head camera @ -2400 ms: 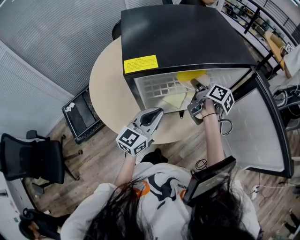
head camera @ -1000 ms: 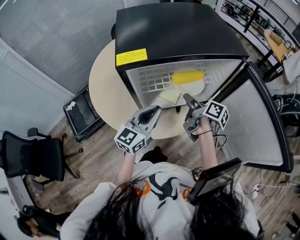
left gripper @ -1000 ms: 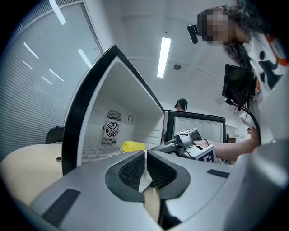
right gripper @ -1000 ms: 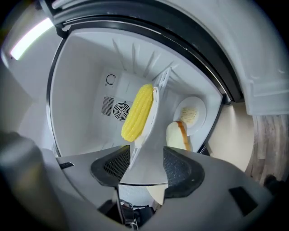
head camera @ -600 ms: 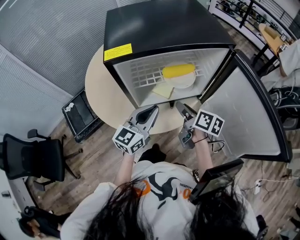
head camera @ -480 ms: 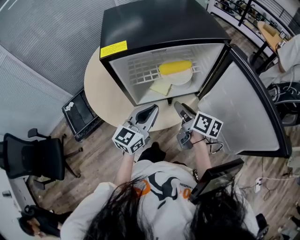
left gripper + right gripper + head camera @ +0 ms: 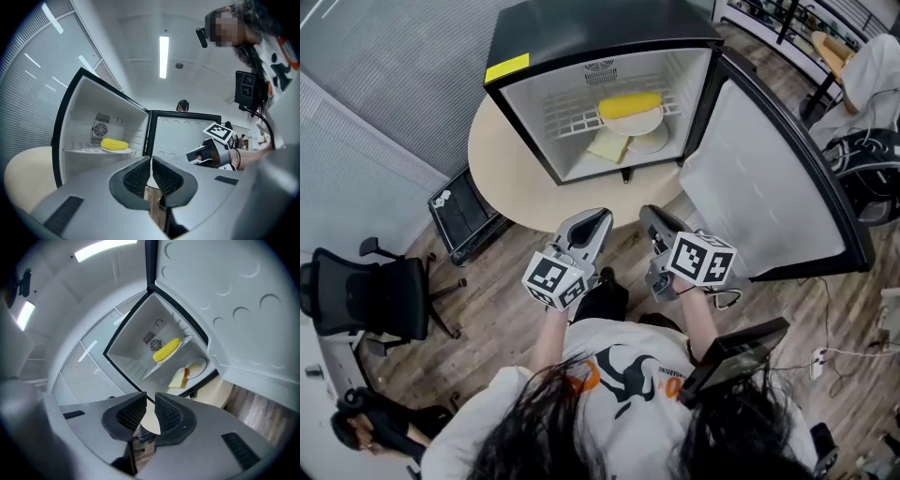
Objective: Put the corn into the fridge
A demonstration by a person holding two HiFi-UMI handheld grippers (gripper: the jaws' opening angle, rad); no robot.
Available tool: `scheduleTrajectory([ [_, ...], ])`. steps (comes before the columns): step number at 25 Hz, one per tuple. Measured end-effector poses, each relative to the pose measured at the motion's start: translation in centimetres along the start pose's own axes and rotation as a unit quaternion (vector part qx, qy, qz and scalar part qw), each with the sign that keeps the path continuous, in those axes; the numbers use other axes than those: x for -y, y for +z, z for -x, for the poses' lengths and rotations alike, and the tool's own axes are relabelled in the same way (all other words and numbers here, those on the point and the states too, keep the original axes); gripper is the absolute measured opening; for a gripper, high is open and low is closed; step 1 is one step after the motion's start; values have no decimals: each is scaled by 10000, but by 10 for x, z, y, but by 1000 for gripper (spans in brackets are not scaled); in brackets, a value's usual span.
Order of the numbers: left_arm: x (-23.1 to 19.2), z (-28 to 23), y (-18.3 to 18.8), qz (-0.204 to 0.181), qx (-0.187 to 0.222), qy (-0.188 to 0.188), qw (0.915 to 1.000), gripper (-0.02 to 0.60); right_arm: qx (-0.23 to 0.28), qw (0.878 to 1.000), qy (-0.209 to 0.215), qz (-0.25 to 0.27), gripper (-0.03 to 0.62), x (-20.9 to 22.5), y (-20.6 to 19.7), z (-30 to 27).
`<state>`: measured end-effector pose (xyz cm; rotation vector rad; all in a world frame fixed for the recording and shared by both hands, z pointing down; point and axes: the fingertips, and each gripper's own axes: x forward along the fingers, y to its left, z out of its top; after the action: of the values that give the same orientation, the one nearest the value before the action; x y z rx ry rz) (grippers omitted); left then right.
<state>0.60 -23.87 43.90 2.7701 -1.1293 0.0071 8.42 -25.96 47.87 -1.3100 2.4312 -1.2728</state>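
Observation:
The yellow corn (image 7: pixel 630 101) lies on a white plate (image 7: pixel 645 120) on the upper shelf of the open black fridge (image 7: pixel 581 28); it also shows in the left gripper view (image 7: pixel 114 144) and the right gripper view (image 7: pixel 167 349). Both grippers are held back from the fridge, over the table's near edge and the floor. My left gripper (image 7: pixel 598 217) (image 7: pixel 151 161) is shut with nothing in it. My right gripper (image 7: pixel 649 214) (image 7: pixel 150 399) is closing, its pads a narrow gap apart with nothing between them.
The fridge door (image 7: pixel 769 178) stands swung wide to the right. On the fridge floor lie a bread slice (image 7: pixel 607 146) and a second plate (image 7: pixel 654 142). The fridge sits on a round beige table (image 7: pixel 511 178). A black crate (image 7: pixel 459 211) and an office chair (image 7: pixel 356 295) stand at left.
Both grippers have drawn back from the fridge toward the person. The right gripper rolled and its jaws narrowed from wide open. The corn stays on the shelf plate.

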Motion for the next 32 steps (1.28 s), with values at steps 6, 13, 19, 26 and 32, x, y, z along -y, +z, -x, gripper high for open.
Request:
scheduleTrajectory([
  [6, 44, 31, -21, 61, -160, 249, 9995, 12, -57, 9997, 145, 168, 55, -10, -27, 43],
  [13, 85, 56, -32, 133, -286, 363, 9988, 12, -257, 9990, 302, 194, 51, -25, -59, 77],
  [19, 97, 73, -27, 96, -134, 364, 9992, 12, -193, 9987, 310, 350, 48, -38, -68, 92],
  [26, 101, 100, -23, 73, -56, 277, 9996, 12, -70, 9985, 259, 480, 44, -60, -83, 94],
  [32, 103, 155, -29, 117, -72, 262, 9996, 12, -119, 9981, 266, 538, 43, -95, -123, 94],
])
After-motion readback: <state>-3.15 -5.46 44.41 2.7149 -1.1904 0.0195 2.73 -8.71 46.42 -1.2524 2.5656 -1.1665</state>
